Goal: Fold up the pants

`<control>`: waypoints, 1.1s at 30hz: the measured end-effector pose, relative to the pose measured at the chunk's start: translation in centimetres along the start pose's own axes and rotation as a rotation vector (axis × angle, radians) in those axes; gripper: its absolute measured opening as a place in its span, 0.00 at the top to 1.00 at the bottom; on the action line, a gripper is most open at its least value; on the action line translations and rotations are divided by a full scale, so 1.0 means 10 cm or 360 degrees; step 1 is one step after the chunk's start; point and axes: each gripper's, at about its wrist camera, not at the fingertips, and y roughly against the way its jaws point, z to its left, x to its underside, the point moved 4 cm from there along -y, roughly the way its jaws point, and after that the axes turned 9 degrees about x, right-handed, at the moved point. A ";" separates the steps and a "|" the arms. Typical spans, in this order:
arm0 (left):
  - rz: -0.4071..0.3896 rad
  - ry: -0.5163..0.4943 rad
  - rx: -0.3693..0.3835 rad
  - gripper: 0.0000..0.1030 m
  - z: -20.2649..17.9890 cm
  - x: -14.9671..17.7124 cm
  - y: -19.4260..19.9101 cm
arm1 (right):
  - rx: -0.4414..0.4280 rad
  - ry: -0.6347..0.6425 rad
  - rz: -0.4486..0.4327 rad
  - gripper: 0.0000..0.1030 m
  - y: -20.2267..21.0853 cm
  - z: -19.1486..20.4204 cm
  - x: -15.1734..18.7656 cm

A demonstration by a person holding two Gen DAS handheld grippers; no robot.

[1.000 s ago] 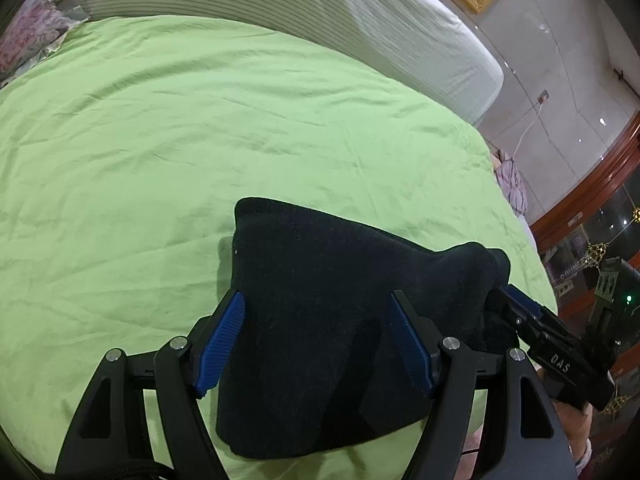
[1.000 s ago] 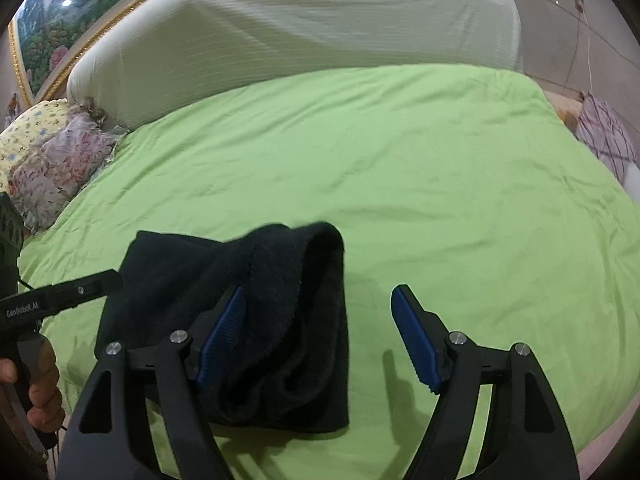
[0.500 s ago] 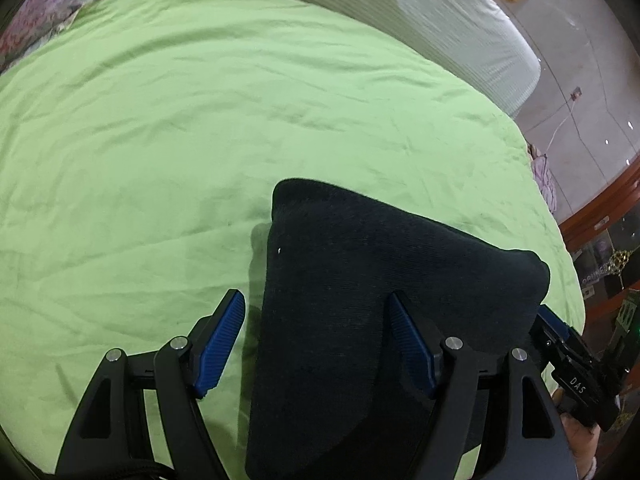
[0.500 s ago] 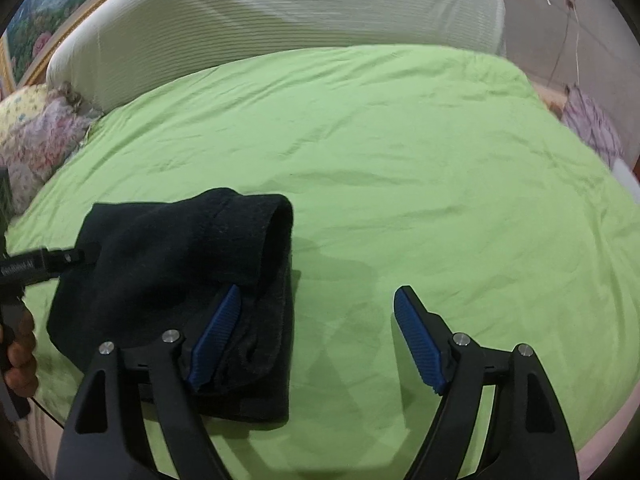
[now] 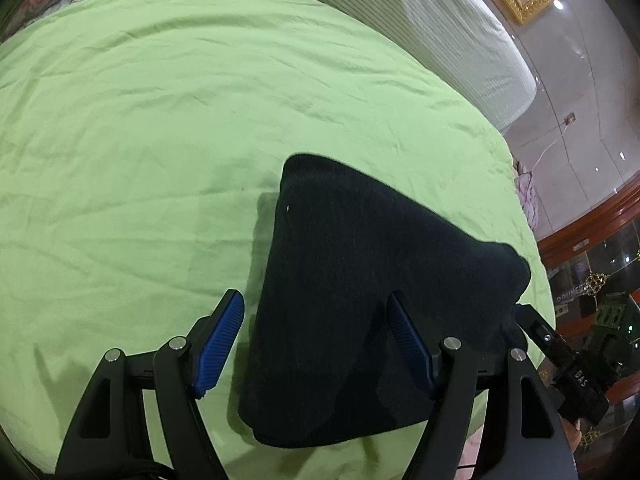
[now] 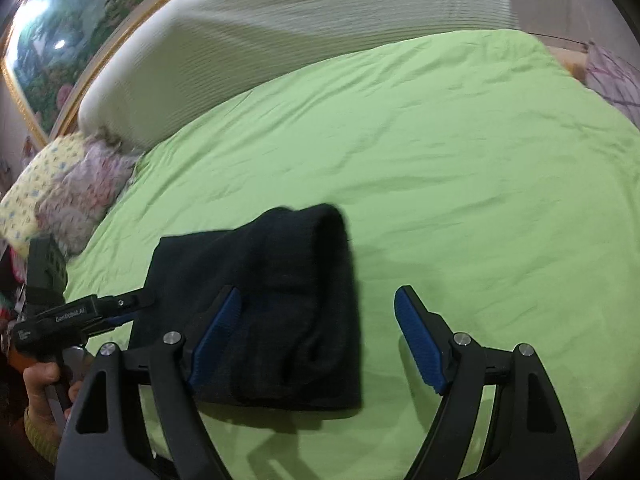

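The black pants [image 5: 360, 288] lie folded into a thick compact bundle on the green bed sheet [image 5: 140, 140], near the bed's front edge. My left gripper [image 5: 316, 344] is open and empty, its blue pads on either side of the bundle's near left part. In the right wrist view the pants [image 6: 280, 300] lie left of centre. My right gripper [image 6: 316, 336] is open and empty, its left pad over the bundle's right side, its right pad over bare sheet. The left gripper's tip [image 6: 124, 304] shows at the bundle's left edge, and the right gripper's tip [image 5: 560, 356] shows at its right.
A white ribbed headboard cushion [image 6: 300, 48] runs along the far side of the bed. Floral pillows [image 6: 60, 192] lie at the far left corner. A gold-framed painting [image 6: 52, 60] hangs behind. Wooden cabinets [image 5: 592, 248] stand to the right of the bed.
The raised fold of the pants has been laid down and the bundle now lies flatter. Both grippers stay open and have drawn back a little.
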 end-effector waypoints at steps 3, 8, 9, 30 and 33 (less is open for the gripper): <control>-0.0004 -0.0042 -0.0038 0.28 0.01 0.04 -0.04 | 0.0012 0.0023 0.0100 0.31 -0.18 0.01 0.10; 0.0033 -0.0018 -0.0026 0.27 0.13 0.09 -0.15 | -0.0082 0.0004 0.0118 0.33 -0.24 -0.05 0.15; 0.0034 -0.0008 -0.0019 0.27 0.16 0.10 -0.17 | -0.0097 -0.0002 0.0126 0.33 -0.24 -0.06 0.14; -0.0051 -0.0024 0.0032 0.70 0.02 0.17 0.01 | -0.0078 0.0185 0.0031 0.56 -0.06 0.30 0.03; -0.0083 -0.0048 0.0046 0.71 -0.03 0.17 0.11 | -0.0086 0.0218 -0.0008 0.58 0.01 0.39 -0.03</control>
